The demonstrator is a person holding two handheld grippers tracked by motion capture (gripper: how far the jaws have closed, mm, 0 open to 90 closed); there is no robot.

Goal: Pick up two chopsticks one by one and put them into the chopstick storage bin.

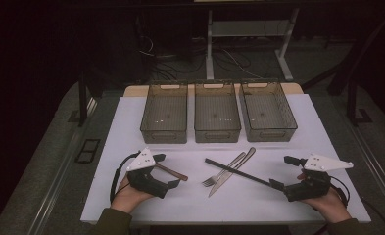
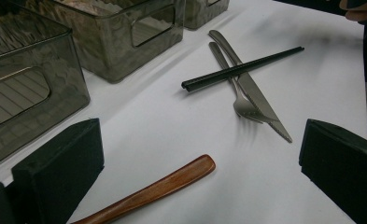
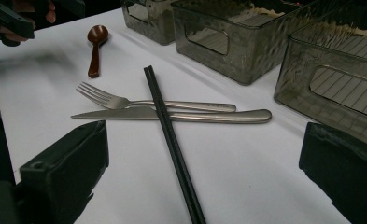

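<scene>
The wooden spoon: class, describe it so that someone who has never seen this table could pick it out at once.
Start at the white table with three smoky bins along its far side. In front of them lies cutlery; the wooden spoon lies apart, nearest the left gripper. It alone is reddish-brown wood, while the fork and knife are metal and the chopsticks black.

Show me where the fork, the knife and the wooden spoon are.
fork [image 3: 107,99]: right gripper view, neck behind the tines.
knife [image 3: 120,114]: right gripper view, blade.
wooden spoon [image 2: 162,187]: left gripper view, handle.

Wooden spoon handle [image 2: 158,187] between wide-open jaws; beyond, black chopsticks [image 2: 242,68] lying across fork [image 2: 235,84] and knife [image 2: 251,88]; smoky bins [image 2: 111,42], seemingly empty
</scene>
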